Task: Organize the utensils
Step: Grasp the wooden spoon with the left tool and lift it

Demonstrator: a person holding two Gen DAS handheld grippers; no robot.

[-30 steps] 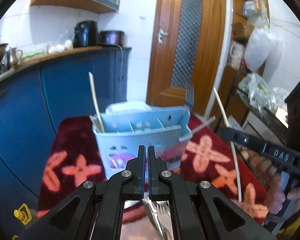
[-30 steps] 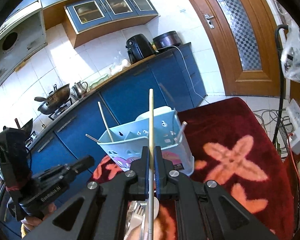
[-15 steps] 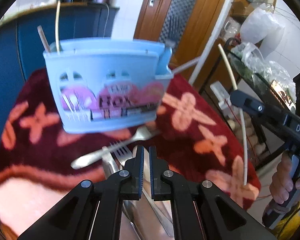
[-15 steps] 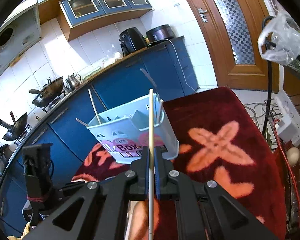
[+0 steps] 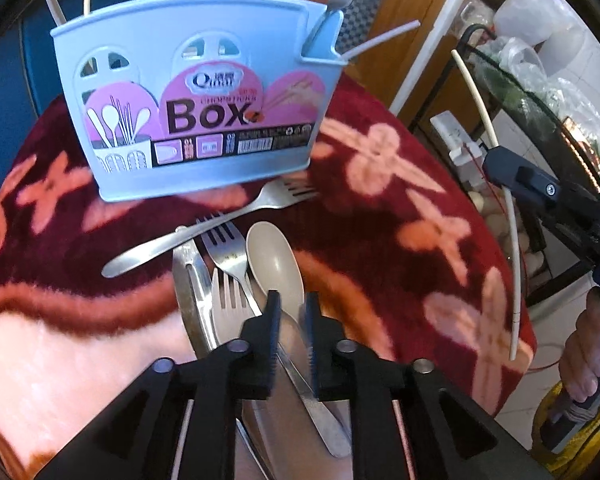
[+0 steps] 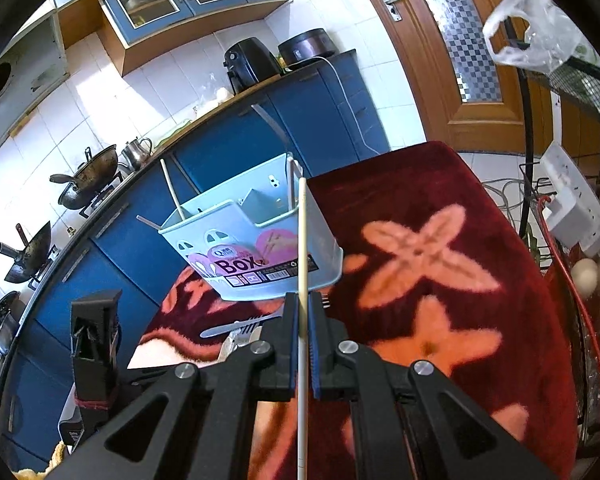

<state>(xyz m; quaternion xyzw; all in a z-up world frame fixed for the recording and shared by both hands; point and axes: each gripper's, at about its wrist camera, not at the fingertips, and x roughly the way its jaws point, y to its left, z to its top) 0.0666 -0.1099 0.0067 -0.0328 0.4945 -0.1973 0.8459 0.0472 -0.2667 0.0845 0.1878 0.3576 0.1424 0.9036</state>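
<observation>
While the left tool (image 5: 289,312) gapes, a spoon (image 5: 275,261) lies between.

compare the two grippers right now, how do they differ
The right gripper is shut on a chopstick; the left gripper is open and holds nothing, its jaws having just been opening. The left points down over the spoon and forks; the right aims toward the box. Both are black.

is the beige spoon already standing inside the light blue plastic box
No, the beige plastic spoon lies flat on the red flowered cloth among metal forks, in front of the light blue plastic utensil box.
</observation>
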